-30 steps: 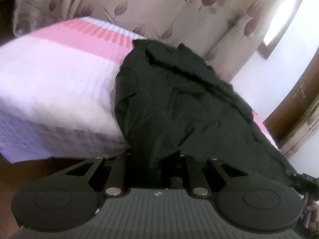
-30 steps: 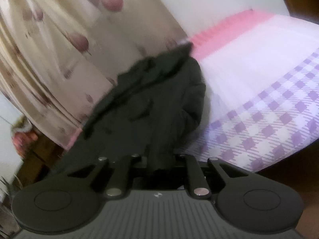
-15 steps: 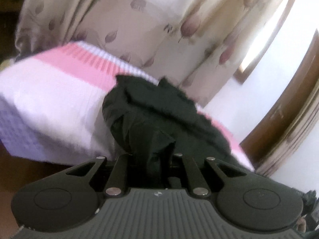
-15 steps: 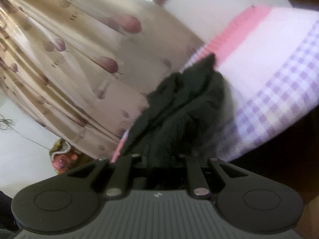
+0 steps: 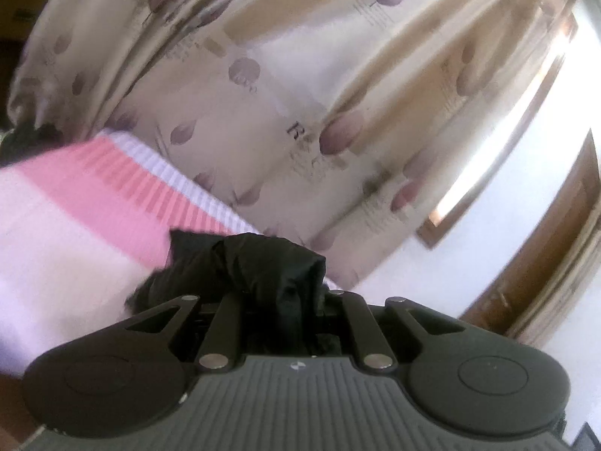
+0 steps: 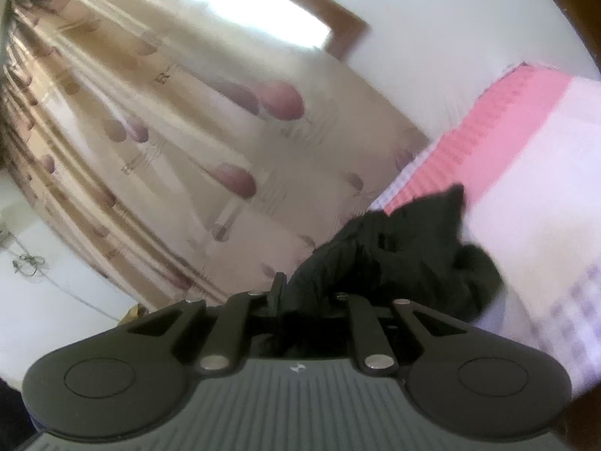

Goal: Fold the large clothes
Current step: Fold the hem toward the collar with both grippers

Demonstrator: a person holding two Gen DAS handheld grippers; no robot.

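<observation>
Garment: a black garment [image 5: 259,267], matte, soft and heavily creased, was seen bunched into a rounded lump just ahead of each gripper, over the near edge of the bed.
Left gripper: the left gripper [image 5: 287,300] was clenched on a fold of the garment; its fingertips were hidden by the cloth.
Right gripper: the right gripper [image 6: 300,300] was likewise clamped on the garment [image 6: 398,248], which spread toward 1 o'clock in crumpled ridges.
Gripper bodies: dark, hard plastic with ribbed centres, round side discs and silver pivot pins was shown.
Bed: a sheet [image 5: 75,225] of pale lilac with a ribbed pink band was seen at 9 o'clock in the left view.
Curtain: a beige curtain [image 5: 285,86], draped in long folds and printed with mauve oval buds, was blurred.
Left view only: a brown wooden frame [image 5: 541,263] was shown at 3 o'clock.
Right view only: purple checks on the sheet [image 6: 578,300] at 3 o'clock, a bright window [image 6: 263,3] at 12 o'clock and a thin cord [image 6: 26,263] on the wall at 9 o'clock were shown.
</observation>
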